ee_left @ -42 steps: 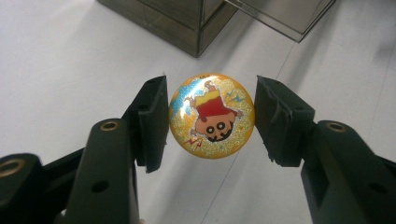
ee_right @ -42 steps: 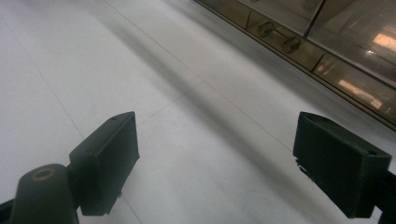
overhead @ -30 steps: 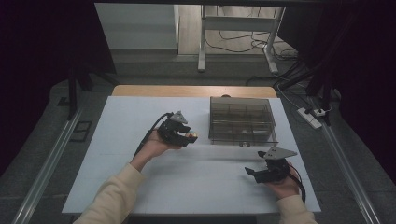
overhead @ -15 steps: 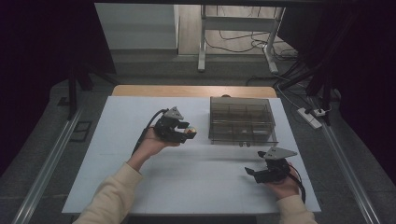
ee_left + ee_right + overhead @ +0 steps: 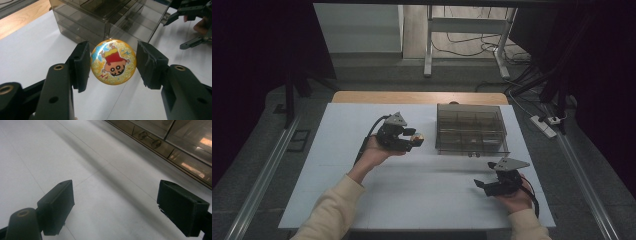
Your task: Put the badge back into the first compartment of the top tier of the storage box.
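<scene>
Currently the left gripper (image 5: 113,62) carries one round badge (image 5: 113,62) between its two jaws. In the left gripper view the left jaw touches the badge's rim, while a thin gap appears to show at the right jaw; firm clamping cannot be confirmed from this view. The badge face is yellow and glittered, printed with a cartoon figure in a red shirt, and the figure appears upside down to this camera. In the high view the badge (image 5: 418,138) shows only as a small pale spot at the tips of the left gripper (image 5: 414,138), and its print is not readable.

Directly ahead of the left gripper stands one smoked clear box (image 5: 107,17), with internal dividers. The high view shows the box (image 5: 470,129) beside the gripper's tips, resting on the white table (image 5: 337,175), with a strip of wood at the far edge. The left hand (image 5: 376,152) is raised above the table.

The right gripper (image 5: 115,207) has its two jaws spread wide with nothing between them. Its view shows bare table below and, ahead and to the right, the lower front edge of the box (image 5: 175,142) with two small handles (image 5: 150,140). In the high view the right gripper (image 5: 484,186) sits near the table's near edge, apart from the box, held by the right hand (image 5: 514,199).

Count: two grippers, one badge, one box.
</scene>
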